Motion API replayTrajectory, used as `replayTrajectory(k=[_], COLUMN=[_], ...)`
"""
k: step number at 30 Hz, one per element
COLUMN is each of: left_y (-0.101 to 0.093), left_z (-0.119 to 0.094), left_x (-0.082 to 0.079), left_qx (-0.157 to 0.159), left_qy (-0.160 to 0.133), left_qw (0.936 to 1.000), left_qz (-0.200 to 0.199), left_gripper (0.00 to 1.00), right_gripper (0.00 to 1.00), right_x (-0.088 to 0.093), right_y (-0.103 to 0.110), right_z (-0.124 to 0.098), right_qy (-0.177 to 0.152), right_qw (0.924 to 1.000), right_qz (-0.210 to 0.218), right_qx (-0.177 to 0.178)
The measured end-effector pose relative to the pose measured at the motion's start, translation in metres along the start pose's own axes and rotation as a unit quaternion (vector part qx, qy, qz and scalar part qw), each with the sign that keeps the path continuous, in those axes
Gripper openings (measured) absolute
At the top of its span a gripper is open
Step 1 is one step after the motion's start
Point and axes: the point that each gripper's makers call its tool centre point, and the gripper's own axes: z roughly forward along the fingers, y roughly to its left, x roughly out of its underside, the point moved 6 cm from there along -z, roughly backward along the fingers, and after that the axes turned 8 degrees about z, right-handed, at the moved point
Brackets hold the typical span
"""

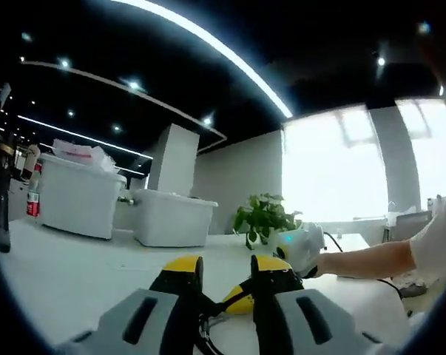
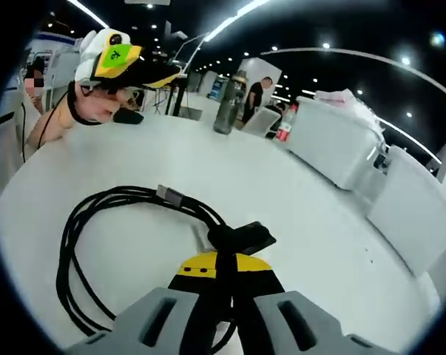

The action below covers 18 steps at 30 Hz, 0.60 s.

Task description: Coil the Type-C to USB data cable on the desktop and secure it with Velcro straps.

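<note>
Data cable (image 2: 97,244): black, smooth rubbery-looking sheath with a slight sheen, ending in a small metal-looking plug (image 2: 171,195); the Velcro strap (image 2: 245,237) around it reads as matt black cloth. Desktop (image 2: 208,163): smooth white surface, faintly glossy under the ceiling lights. Storage bins (image 1: 171,218) toward the desktop's far edge look like white matt plastic; right gripper (image 2: 224,285) has grey plastic jaws with yellow and black tips.

The right gripper (image 2: 224,277), grey with yellow-tipped jaws, has those jaws closed on the black coiled data cable (image 2: 82,244) where a black Velcro strap (image 2: 241,237) wraps the bundle, with the coil lying on the white tabletop (image 2: 208,163). A silver plug (image 2: 169,194) sticks out at the top of the loop. Across the table the left gripper (image 2: 115,59) is raised in a person's hand, and beyond stand a dark bottle (image 2: 227,103) and white plastic bins (image 2: 333,140).
</note>
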Motion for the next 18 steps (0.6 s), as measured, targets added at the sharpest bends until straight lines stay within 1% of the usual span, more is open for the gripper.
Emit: replayTrajectory(k=[1, 2, 3, 5, 6, 7, 9, 13, 14, 16, 18], left_y=[0.002, 0.002, 0.003, 0.004, 0.003, 0.001, -0.003, -0.009, -0.009, -0.01, -0.011], left_z=[0.0, 0.0, 0.0, 0.002, 0.002, 0.003, 0.003, 0.003, 0.003, 0.003, 0.002], left_x=[0.002, 0.003, 0.004, 0.004, 0.004, 0.005, 0.007, 0.008, 0.008, 0.008, 0.009], left_qx=[0.0, 0.0, -0.002, -0.004, -0.003, 0.0, 0.008, 0.019, 0.021, 0.024, 0.026], left_qy=[0.003, 0.006, 0.007, 0.006, 0.005, 0.007, 0.017, 0.021, 0.021, 0.022, 0.026], left_qw=[1.0, 1.0, 1.0, 1.0, 1.0, 1.0, 0.9998, 0.9995, 0.9995, 0.9994, 0.9992], left_qz=[0.003, 0.005, 0.006, -0.004, -0.005, -0.004, 0.003, 0.011, 0.012, 0.012, 0.019], left_gripper=[0.28, 0.28, 0.28, 0.28, 0.28, 0.28, 0.28, 0.29, 0.29, 0.3, 0.31], right_gripper=[0.05, 0.05, 0.05, 0.06, 0.06, 0.06, 0.08, 0.09, 0.09, 0.1, 0.1], right_x=[0.002, -0.001, -0.002, 0.0, 0.001, 0.001, 0.002, 0.002, 0.001, -0.004, -0.013], right_y=[0.001, 0.001, 0.001, 0.003, 0.003, 0.004, 0.004, 0.004, 0.004, 0.005, 0.007], right_z=[0.001, 0.0, -0.001, -0.002, -0.002, -0.003, -0.004, -0.009, -0.012, -0.021, -0.033], right_qy=[0.008, 0.005, 0.009, 0.014, 0.012, 0.009, 0.009, -0.001, -0.008, -0.041, -0.083], right_qw=[0.9999, 0.9999, 0.9999, 0.9998, 0.9998, 0.9998, 0.9997, 0.9994, 0.9991, 0.9959, 0.9917], right_qz=[-0.006, -0.014, -0.014, -0.016, -0.017, -0.014, 0.01, 0.021, 0.027, 0.062, 0.075], right_qx=[0.001, 0.001, 0.003, 0.004, 0.007, 0.009, 0.018, 0.027, 0.032, 0.051, 0.064])
